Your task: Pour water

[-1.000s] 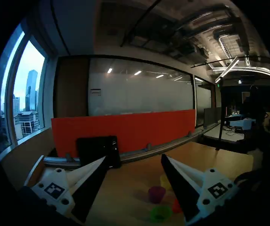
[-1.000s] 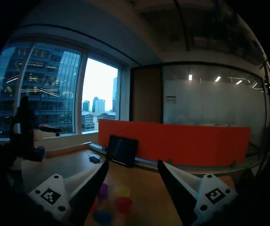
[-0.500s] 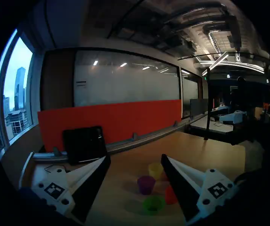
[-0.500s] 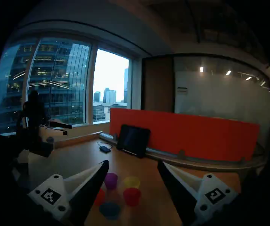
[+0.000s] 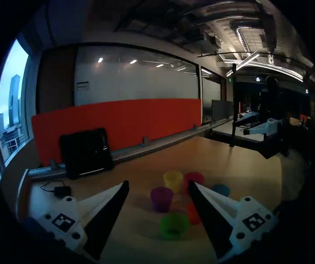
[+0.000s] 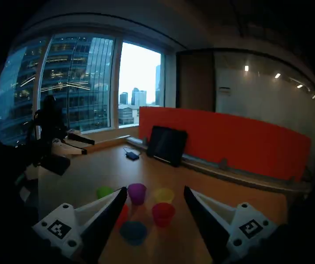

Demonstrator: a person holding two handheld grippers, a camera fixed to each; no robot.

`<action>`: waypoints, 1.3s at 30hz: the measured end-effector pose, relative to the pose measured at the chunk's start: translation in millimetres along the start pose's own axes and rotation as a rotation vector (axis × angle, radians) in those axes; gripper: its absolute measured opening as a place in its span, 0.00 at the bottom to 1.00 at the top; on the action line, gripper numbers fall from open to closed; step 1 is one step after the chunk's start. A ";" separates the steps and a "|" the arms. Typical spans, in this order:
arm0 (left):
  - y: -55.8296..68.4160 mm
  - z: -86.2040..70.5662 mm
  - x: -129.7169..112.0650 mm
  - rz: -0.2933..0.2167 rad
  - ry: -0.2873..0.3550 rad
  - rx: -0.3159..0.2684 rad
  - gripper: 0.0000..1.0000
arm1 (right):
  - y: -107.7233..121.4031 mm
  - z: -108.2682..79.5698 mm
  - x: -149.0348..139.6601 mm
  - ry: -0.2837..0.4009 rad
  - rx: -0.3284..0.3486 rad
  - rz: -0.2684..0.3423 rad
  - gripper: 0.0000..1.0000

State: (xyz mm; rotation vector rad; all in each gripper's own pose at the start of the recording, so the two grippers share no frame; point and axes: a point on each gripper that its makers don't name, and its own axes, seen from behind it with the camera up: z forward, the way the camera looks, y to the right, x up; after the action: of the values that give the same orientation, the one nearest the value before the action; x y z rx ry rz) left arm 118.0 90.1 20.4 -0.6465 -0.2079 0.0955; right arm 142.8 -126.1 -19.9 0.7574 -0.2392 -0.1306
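Several small coloured cups stand clustered on the wooden table [image 5: 245, 167]. In the left gripper view I see a purple cup [image 5: 162, 198], a yellow cup [image 5: 173, 180], a red cup [image 5: 194, 178], a green cup [image 5: 173, 225] and a blue cup [image 5: 221, 190]. My left gripper [image 5: 157, 182] is open above and short of them, holding nothing. In the right gripper view the purple cup [image 6: 137, 192], yellow cup [image 6: 163, 194], red cup [image 6: 162, 214], blue cup [image 6: 133, 231] and green cup [image 6: 104, 192] lie ahead of my open, empty right gripper [image 6: 154, 189]. Each view shows the other gripper farther off [image 5: 265, 128] [image 6: 71, 141].
A black tablet [image 5: 86, 152] [image 6: 166, 144] leans against an orange divider panel [image 5: 126, 121] [image 6: 245, 141] along the table's far edge. A small black adapter with a cable [image 5: 62, 191] [image 6: 132, 155] lies near it. Large windows [image 6: 78, 88] stand beyond the table. A person's dark outline [image 6: 49, 119] holds the far gripper.
Both cameras have tipped down toward the table. The cups have risen in each view and more of them show. Both grippers stay open.
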 end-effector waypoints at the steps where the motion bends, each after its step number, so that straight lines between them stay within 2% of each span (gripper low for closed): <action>1: 1.0 1.6 -4.7 0.000 -0.008 -0.005 1.00 | -1.4 1.7 -3.9 -0.007 0.006 -0.003 1.00; 14: 10.9 16.2 -53.9 0.001 -0.093 -0.046 1.00 | -10.3 18.5 -55.9 -0.101 0.055 -0.039 1.00; 23: 22.7 20.1 -89.3 0.025 -0.156 -0.075 1.00 | -20.3 23.8 -93.1 -0.164 0.089 -0.072 1.00; 29: 30.3 21.3 -103.5 0.024 -0.176 -0.094 1.00 | -27.3 26.0 -115.5 -0.198 0.108 -0.098 1.00; 39: 38.0 21.6 -125.6 0.041 -0.221 -0.119 1.00 | -35.9 28.9 -147.5 -0.247 0.134 -0.098 1.00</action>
State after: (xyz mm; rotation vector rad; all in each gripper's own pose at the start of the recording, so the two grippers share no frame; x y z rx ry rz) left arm -10.1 113.8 -6.3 -0.7589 -0.4154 0.1957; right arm -8.1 -141.2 -49.2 0.8875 -0.4486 -0.3043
